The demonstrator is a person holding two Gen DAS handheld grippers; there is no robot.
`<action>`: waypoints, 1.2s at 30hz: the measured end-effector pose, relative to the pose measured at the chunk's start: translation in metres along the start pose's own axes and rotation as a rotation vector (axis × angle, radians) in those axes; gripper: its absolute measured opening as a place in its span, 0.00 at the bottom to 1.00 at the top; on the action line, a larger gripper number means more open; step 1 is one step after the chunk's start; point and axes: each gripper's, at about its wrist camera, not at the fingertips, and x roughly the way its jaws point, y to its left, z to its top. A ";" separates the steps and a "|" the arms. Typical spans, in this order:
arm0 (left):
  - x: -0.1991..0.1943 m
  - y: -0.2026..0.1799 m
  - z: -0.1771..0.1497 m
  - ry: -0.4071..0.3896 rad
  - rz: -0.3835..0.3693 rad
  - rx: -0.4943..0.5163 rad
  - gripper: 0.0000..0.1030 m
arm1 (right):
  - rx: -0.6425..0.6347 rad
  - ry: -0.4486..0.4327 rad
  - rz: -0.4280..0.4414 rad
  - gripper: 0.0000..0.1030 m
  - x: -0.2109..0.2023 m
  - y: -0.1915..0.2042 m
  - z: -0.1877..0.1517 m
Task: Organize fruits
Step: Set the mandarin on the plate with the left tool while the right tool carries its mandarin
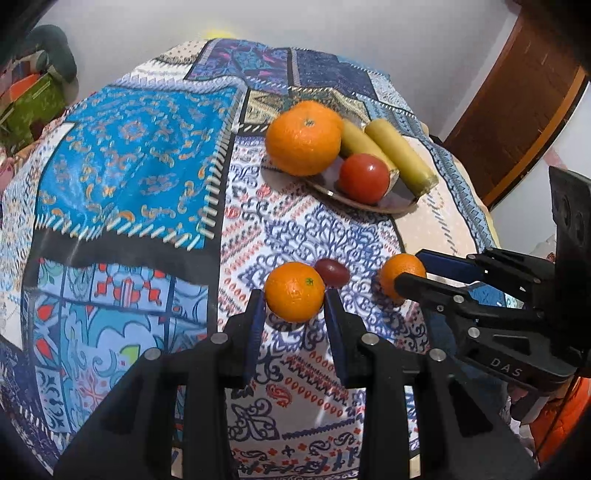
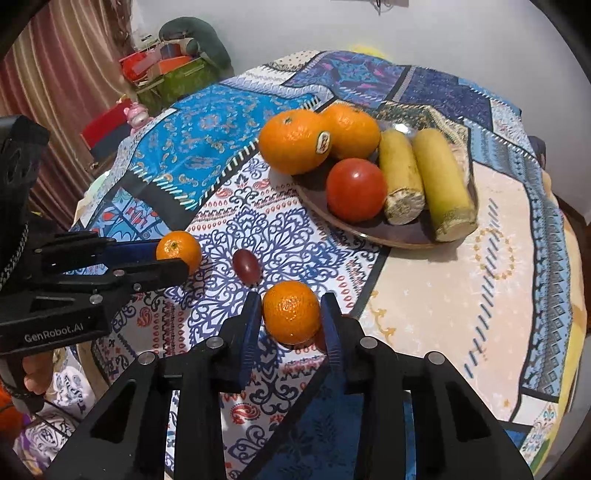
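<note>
Behind your bench (image 2: 461, 295), draped in a patchwork cloth (image 1: 140, 155) of blues, a plain pale wall (image 2: 277, 26) rises. A brown wooden door (image 1: 517, 110) stands at one side, striped curtains (image 2: 55, 74) and a cluttered green box (image 2: 181, 79) at the other.

Orange mandarins (image 1: 294, 291), red tomato (image 1: 364, 178), yellow bananas (image 2: 439, 181), blue patchwork tablecloth (image 1: 140, 155).

Black grippers, blue-padded fingers (image 1: 255, 325)

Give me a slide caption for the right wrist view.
Right gripper shut on a small mandarin; left gripper clamps another, grape between.
</note>
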 end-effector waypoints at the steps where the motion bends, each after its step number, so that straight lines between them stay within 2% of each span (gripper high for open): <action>1: -0.001 -0.002 0.003 -0.007 0.001 0.008 0.31 | 0.005 -0.006 -0.001 0.29 -0.002 -0.002 0.001; 18: -0.004 -0.039 0.068 -0.112 -0.027 0.082 0.31 | 0.112 -0.191 -0.100 0.29 -0.056 -0.065 0.031; 29: 0.019 -0.062 0.108 -0.141 -0.042 0.144 0.31 | 0.127 -0.259 -0.093 0.27 -0.057 -0.089 0.056; 36: 0.047 -0.063 0.125 -0.117 -0.038 0.158 0.31 | 0.136 -0.255 -0.091 0.27 -0.046 -0.098 0.061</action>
